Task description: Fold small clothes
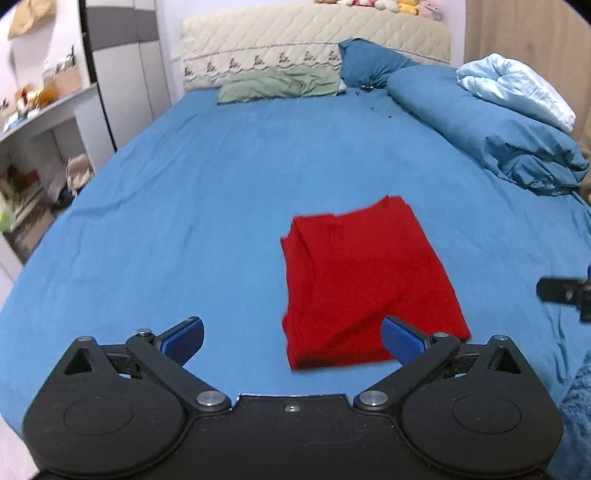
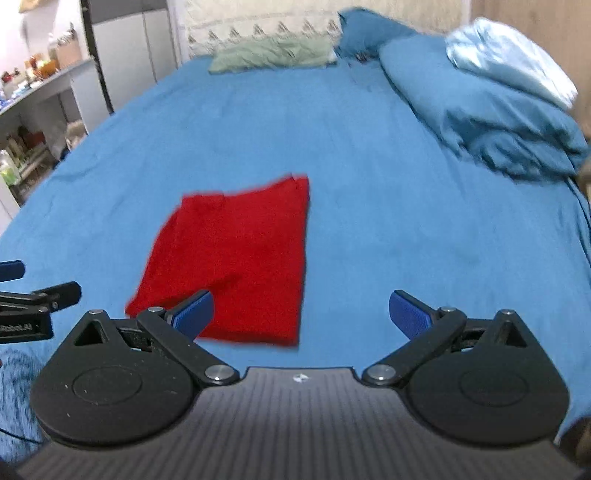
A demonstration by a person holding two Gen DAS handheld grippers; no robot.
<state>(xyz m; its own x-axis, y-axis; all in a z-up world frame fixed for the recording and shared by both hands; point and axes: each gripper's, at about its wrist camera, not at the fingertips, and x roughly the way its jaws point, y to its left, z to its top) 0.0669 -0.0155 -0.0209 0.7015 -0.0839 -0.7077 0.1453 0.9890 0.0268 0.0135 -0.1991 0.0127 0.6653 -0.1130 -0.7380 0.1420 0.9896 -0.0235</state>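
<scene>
A red garment (image 1: pixel 365 284) lies folded into a rough rectangle on the blue bed sheet (image 1: pixel 203 206). It also shows in the right wrist view (image 2: pixel 236 258). My left gripper (image 1: pixel 293 339) is open and empty, held just in front of the garment's near left corner. My right gripper (image 2: pixel 301 314) is open and empty, near the garment's near right corner. Part of the right gripper shows at the right edge of the left wrist view (image 1: pixel 565 291). Part of the left gripper shows at the left edge of the right wrist view (image 2: pixel 33 299).
A rolled blue duvet (image 1: pixel 491 125) with a pale blue blanket (image 1: pixel 517 85) lies along the bed's right side. A green pillow (image 1: pixel 280 85) and a blue pillow (image 1: pixel 369 59) sit at the headboard (image 1: pixel 295 33). A cluttered shelf (image 1: pixel 40 110) stands left of the bed.
</scene>
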